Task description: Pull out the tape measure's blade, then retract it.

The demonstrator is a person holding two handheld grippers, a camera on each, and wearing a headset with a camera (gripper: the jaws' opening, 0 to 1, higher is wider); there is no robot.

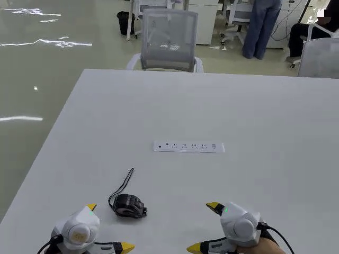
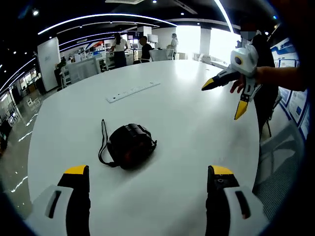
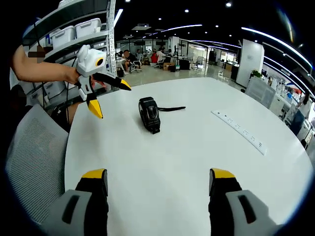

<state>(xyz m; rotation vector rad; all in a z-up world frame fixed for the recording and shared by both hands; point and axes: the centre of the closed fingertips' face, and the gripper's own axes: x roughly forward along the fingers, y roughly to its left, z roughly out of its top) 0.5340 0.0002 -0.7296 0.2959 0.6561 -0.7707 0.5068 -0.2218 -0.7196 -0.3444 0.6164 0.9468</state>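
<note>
Black tape measure (image 1: pixel 128 205) beside left jaws.

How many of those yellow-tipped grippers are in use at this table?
2. The left gripper is at the near edge of the table, just left of the black tape measure; the right gripper is at the same edge, farther right. Both are open.

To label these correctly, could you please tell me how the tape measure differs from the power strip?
The tape measure is black, compact and rounded; the power strip is white, long and flat. The tape measure trails a black strap loop; the power strip carries a row of sockets. The tape measure lies closer to the near edge of the table than the power strip. Both rest on that white table.
</note>
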